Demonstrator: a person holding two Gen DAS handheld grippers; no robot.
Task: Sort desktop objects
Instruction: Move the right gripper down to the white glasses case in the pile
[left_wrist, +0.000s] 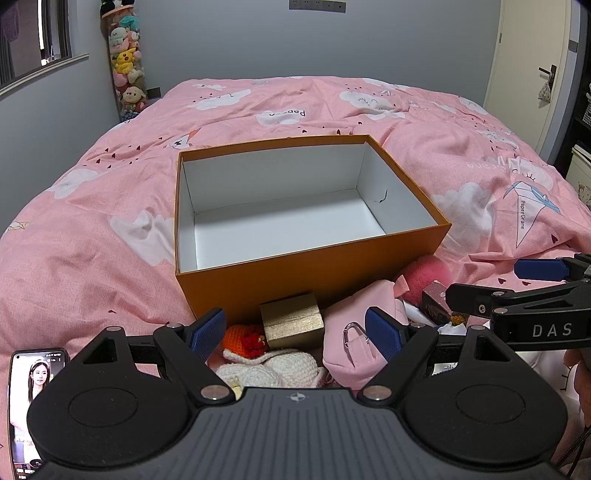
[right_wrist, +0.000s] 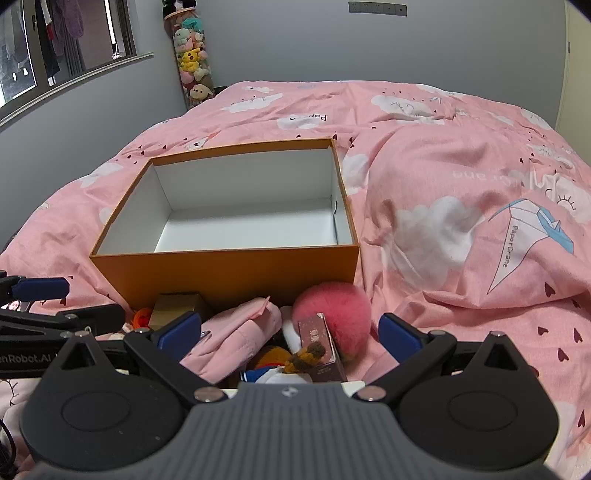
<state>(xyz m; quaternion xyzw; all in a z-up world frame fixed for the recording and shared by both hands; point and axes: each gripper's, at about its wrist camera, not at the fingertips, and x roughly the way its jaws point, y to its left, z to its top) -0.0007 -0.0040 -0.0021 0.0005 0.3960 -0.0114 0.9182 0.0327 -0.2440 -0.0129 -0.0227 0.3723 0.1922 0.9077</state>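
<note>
- Left wrist view: left gripper (left_wrist: 295, 334) hangs with its blue pads spread wide and nothing clasped, tilted down over a heap of small things in front of the orange box (left_wrist: 306, 284).
- Between its pads, just before the box's near wall, lie a gold cube box (left_wrist: 291, 321), an orange crocheted piece (left_wrist: 243, 338), a white crocheted piece (left_wrist: 273, 369) and a pink pouch (left_wrist: 354, 354).
- Right of the pouch, still close to the box's near right corner, sit a pink fluffy pompom (left_wrist: 424, 271) and a small dark carton (left_wrist: 436, 301).
- Right gripper (left_wrist: 495, 282) reaches in from the right edge, beside that corner, jaws apart.
- Left of the box, at the lower corner, a phone (left_wrist: 26, 398) lies with its screen lit.
- Box stands on a pink duvet (left_wrist: 92, 206); only a small dark mark shows on its white inside.
- Right wrist view: right gripper (right_wrist: 290, 332) is likewise released, pads wide, gripping nothing, above the same heap in front of the orange box (right_wrist: 229, 273).
- Between its pads lie the pink pouch (right_wrist: 236, 332), the pompom (right_wrist: 332, 306), the small carton (right_wrist: 321, 343) and a brown knitted figure (right_wrist: 306, 356).
- Gold cube box (right_wrist: 177, 306) touches the box's near wall, left of the pouch.
- Left gripper (right_wrist: 62, 302) shows at the left edge, below the box's near left corner.
</note>
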